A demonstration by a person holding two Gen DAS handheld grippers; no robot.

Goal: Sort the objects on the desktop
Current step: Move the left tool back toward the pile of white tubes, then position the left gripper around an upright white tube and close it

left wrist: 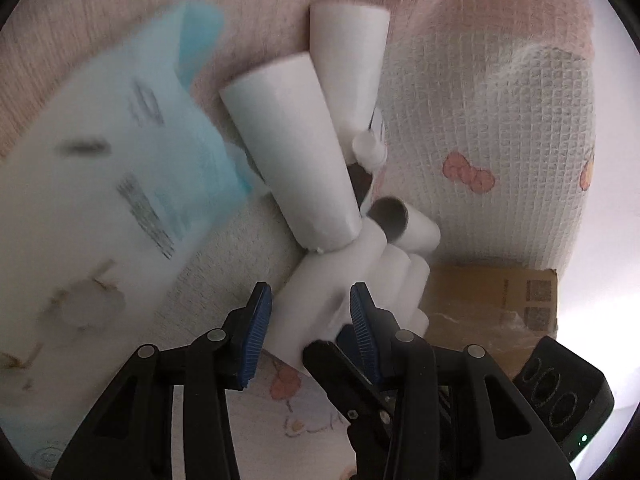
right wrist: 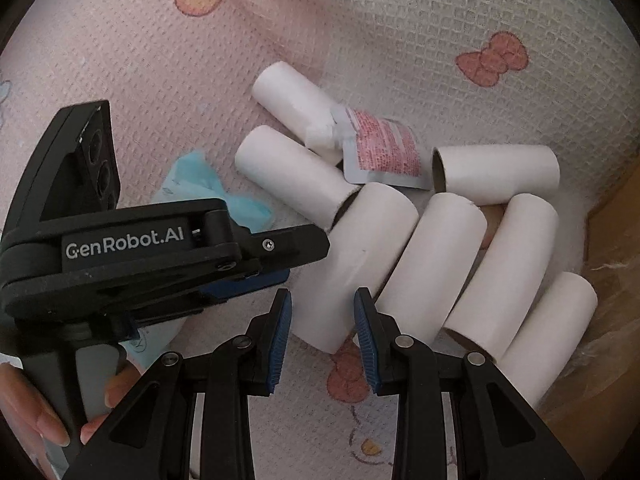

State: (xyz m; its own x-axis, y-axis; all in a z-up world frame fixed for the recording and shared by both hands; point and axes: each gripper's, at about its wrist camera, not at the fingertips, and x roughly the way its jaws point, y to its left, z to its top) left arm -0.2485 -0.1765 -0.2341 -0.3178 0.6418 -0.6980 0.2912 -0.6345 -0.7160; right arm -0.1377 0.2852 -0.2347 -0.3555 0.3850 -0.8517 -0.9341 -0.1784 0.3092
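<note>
Several white paper tubes lie clustered on a pink and white quilted mat (right wrist: pixel 160 92). My left gripper (left wrist: pixel 310 308) has its blue pads on both sides of one tube (left wrist: pixel 316 300); it also shows from the side in the right wrist view (right wrist: pixel 280 256). My right gripper (right wrist: pixel 322 332) is open, its pads either side of the near end of the same tube (right wrist: pixel 356 260), not pressing it. A red-printed sachet (right wrist: pixel 384 152) lies among the tubes. A white and blue packet (left wrist: pixel 120 184) lies left of the tubes.
A brown cardboard box (left wrist: pixel 492 304) stands at the right edge of the mat, also in the right wrist view (right wrist: pixel 608 272). Other tubes (right wrist: pixel 500 268) lie side by side against it. A person's hand (right wrist: pixel 48 412) holds the left gripper.
</note>
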